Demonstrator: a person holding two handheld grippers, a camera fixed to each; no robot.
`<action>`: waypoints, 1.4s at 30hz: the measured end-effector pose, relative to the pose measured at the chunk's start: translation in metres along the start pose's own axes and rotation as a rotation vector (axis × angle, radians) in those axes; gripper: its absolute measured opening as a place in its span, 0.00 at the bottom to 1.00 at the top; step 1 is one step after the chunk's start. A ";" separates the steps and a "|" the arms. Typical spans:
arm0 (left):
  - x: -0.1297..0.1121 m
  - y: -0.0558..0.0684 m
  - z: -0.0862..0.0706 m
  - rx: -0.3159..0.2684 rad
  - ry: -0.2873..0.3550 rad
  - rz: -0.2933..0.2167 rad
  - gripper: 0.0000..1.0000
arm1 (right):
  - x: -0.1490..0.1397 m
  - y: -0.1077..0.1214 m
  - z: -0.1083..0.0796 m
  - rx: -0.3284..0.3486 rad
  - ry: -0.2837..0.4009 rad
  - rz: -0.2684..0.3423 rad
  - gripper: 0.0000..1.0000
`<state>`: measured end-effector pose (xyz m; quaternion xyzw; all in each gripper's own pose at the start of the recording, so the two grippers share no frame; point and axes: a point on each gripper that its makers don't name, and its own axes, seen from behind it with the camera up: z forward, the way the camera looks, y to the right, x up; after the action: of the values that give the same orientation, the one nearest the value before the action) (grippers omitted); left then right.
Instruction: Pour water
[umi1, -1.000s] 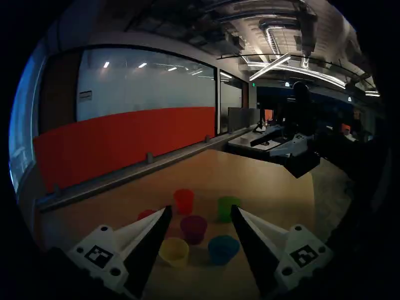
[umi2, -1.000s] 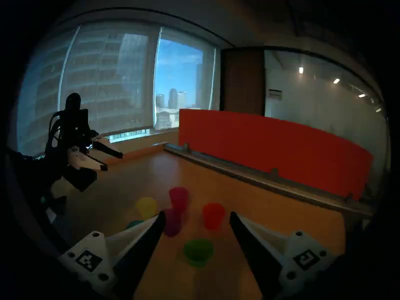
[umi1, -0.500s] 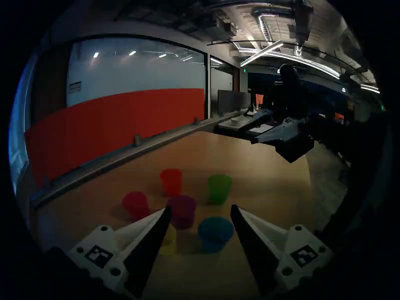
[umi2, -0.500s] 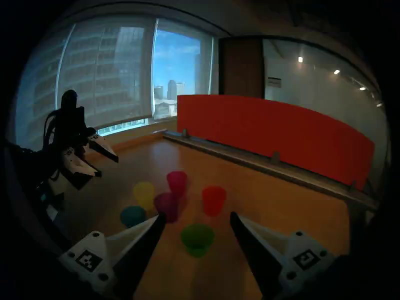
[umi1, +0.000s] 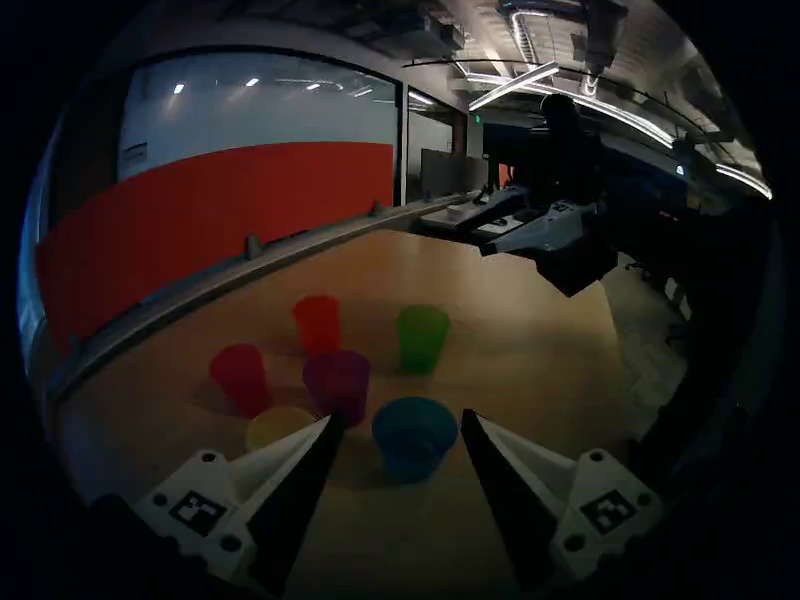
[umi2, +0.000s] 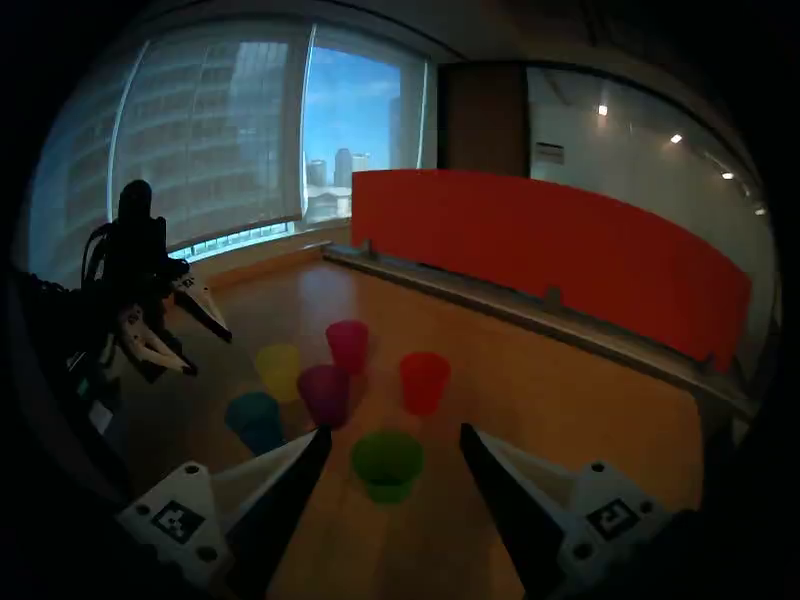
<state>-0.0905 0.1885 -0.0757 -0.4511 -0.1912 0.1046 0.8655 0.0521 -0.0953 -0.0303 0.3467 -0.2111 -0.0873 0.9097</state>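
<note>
Left gripper view: left gripper (umi1: 400, 418) is low over the near end of the table (umi1: 540, 350). Claw is wide, nothing gripped. Six cups stand upright in a loose cluster on the table. The blue cup (umi1: 414, 437) is nearest, seen through the gap just past the fingertips. The yellow cup (umi1: 278, 427) is near-left, partly hidden by the left finger. The purple cup (umi1: 338, 383) is mid-cluster, just beyond those two. The pink cup (umi1: 240, 377) is on the left, and the orange-red cup (umi1: 317, 322) and green cup (umi1: 422, 338) are on the far side. Can't tell if any cup holds water. The right gripper (umi1: 455, 235) hangs above the far-right part of the table, well apart from the cups, fingers spread. A red wall panel (umi1: 200, 200) runs along the left.

Right gripper view: claw wide, empty. Here the green cup is nearest, in line with the gap just past the tips. Purple and orange-red are beyond it, pink farther. Yellow and blue are to the left. The left gripper is at far left above the table, fingers apart, pointing toward the cluster. A window (umi2: 350, 140) is behind.
</note>
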 end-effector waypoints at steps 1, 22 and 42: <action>-0.003 0.001 0.002 -0.003 -0.005 0.000 0.87 | -0.001 0.000 0.001 0.001 -0.002 0.000 0.99; -0.057 0.013 0.038 -0.054 -0.117 0.008 0.87 | -0.009 0.009 0.021 0.011 -0.031 0.005 0.99; -0.071 0.016 0.076 -0.095 -0.149 -0.003 0.87 | -0.016 0.019 0.033 0.012 -0.051 0.018 0.99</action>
<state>-0.1871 0.2288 -0.0664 -0.4823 -0.2606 0.1275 0.8266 0.0234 -0.0957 -0.0002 0.3480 -0.2379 -0.0868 0.9026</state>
